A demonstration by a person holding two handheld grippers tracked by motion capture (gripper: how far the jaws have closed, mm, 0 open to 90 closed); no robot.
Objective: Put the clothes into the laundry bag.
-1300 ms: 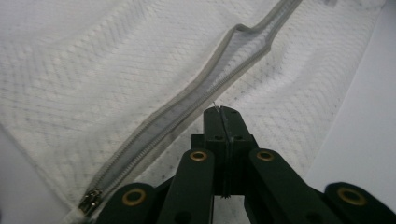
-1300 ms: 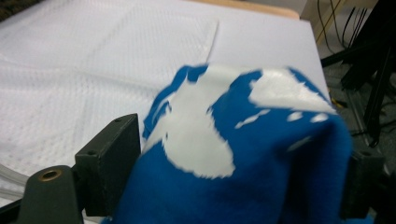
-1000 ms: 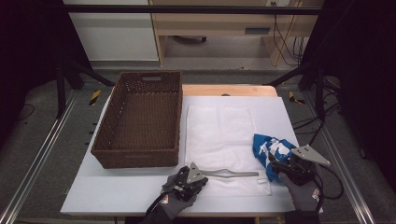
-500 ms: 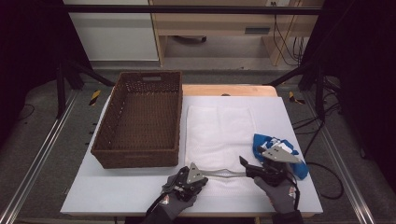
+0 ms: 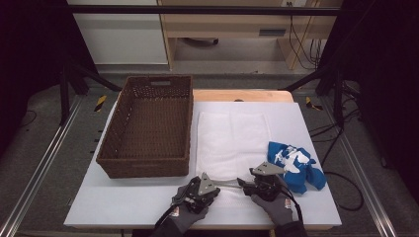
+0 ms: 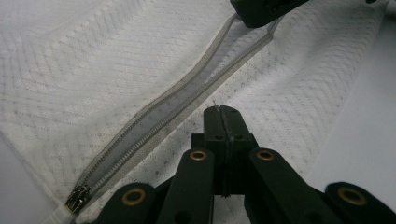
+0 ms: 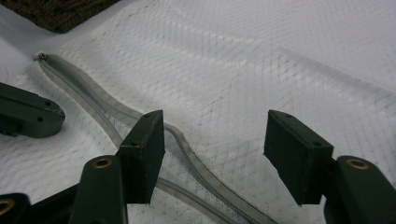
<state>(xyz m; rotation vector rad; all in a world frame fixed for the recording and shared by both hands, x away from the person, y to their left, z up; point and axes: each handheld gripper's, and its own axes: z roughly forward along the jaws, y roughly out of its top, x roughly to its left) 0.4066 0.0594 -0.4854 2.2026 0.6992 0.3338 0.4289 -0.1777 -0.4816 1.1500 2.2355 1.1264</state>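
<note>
High view: the right gripper has left the blue cloth, which now lies alone on the counter at the right, and has come down and leftward to the near edge of the white mesh bag. The left gripper has not shifted; it sits at the same near edge, and the two grippers now face each other along the bag's zipper. The basket stands untouched at the left.

Left gripper view: the left jaws are clenched tight together, pinching a bit of mesh just beside the zipper, so this hand pins the bag in place. The zipper pull lies at the far end from the right gripper, whose tip shows at the top edge over the zipper tape.

Right gripper view: the right jaws have just been closing but stand apart, released, with mesh and a raised stretch of zipper between and beside them, the pads not yet pressing. The left gripper's tip shows at the left.

My reading: the cloth has been set aside for now, and the work has turned to the bag's opening. The right jaws look set to take hold of one lip so the mouth can be spread.
</note>
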